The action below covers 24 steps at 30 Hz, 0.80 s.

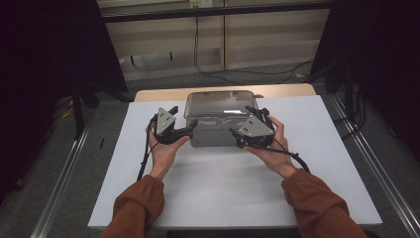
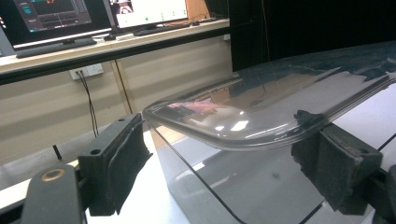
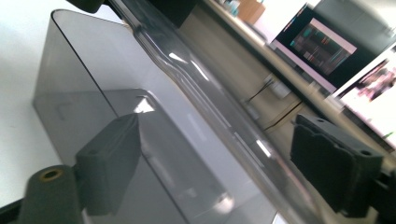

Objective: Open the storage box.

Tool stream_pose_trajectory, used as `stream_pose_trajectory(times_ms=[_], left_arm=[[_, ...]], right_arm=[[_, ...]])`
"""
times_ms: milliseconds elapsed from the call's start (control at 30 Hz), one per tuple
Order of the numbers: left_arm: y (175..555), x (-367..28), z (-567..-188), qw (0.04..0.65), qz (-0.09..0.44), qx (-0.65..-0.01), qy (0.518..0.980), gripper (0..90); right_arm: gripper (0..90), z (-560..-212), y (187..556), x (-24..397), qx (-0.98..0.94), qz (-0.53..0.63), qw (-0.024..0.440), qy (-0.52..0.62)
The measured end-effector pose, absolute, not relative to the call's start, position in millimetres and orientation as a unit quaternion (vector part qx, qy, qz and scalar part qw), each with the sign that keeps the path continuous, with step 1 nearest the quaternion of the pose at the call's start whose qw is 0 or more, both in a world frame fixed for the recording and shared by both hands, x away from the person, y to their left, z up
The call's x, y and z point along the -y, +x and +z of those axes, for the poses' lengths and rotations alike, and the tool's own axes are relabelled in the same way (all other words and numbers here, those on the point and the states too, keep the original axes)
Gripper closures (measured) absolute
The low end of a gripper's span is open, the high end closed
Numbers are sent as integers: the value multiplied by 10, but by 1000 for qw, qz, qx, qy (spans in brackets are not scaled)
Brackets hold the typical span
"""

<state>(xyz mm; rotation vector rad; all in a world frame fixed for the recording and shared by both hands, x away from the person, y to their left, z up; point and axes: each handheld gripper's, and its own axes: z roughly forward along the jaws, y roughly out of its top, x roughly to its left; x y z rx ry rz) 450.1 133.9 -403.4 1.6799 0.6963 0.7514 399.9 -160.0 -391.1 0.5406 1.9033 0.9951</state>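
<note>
A smoky-grey transparent plastic storage box (image 1: 218, 133) stands on the white table (image 1: 233, 188), toward the far edge and roughly centred. A clear lid (image 1: 220, 105) with a rounded, overhanging rim sits on top of it.

The left gripper (image 1: 192, 128), held in the person's left hand (image 1: 163, 148), is at the box's left end. Its jaws are parted. In the left gripper view the lid's near corner (image 2: 243, 126) lies between the 2 black pads: the left pad (image 2: 116, 163) stands clear of the box wall with white table showing between them, while the right pad (image 2: 334, 163) sits under the lid rim, close against the wall. Firm contact cannot be confirmed.

The right gripper (image 1: 234, 136), held in the right hand (image 1: 272, 153), is at the box's right front corner. Its jaws are likewise spread apart. In the right gripper view the box wall (image 3: 154, 140) and the lid rim (image 3: 205, 88) run diagonally between the 2 pads; the left pad (image 3: 112, 158) appears through or against the tinted wall, and the right pad (image 3: 334, 163) stands outside the rim with a gap. Neither gripper is seen clamped on the box.

Both forearms wear rust-orange sleeves (image 1: 317, 203). A cable (image 1: 146, 153) trails from the left gripper down the table. Beyond the table, monitors (image 2: 56, 16) stand on a bench, above a wall with a socket and hanging cords.
</note>
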Motion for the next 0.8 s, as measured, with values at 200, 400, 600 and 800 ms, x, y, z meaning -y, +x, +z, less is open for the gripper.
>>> stream_pose_trajectory(times_ms=[200, 400, 600, 800], left_arm=[[4520, -1327, -4056, 557, 316, -295, 710, 176], [4522, -1322, -4050, 558, 315, -295, 709, 176], [4524, -1313, -4058, 558, 313, -294, 710, 176], [4526, -1318, -4054, 558, 314, -294, 709, 176]], right_arm=[[172, -3872, 4035, 1795, -758, 431, 409, 268], [158, -3892, 4092, 2005, -743, 468, 361, 314], [121, -3971, 4146, 2056, -751, 475, 338, 310], [163, -3958, 4182, 2110, -736, 484, 349, 320]])
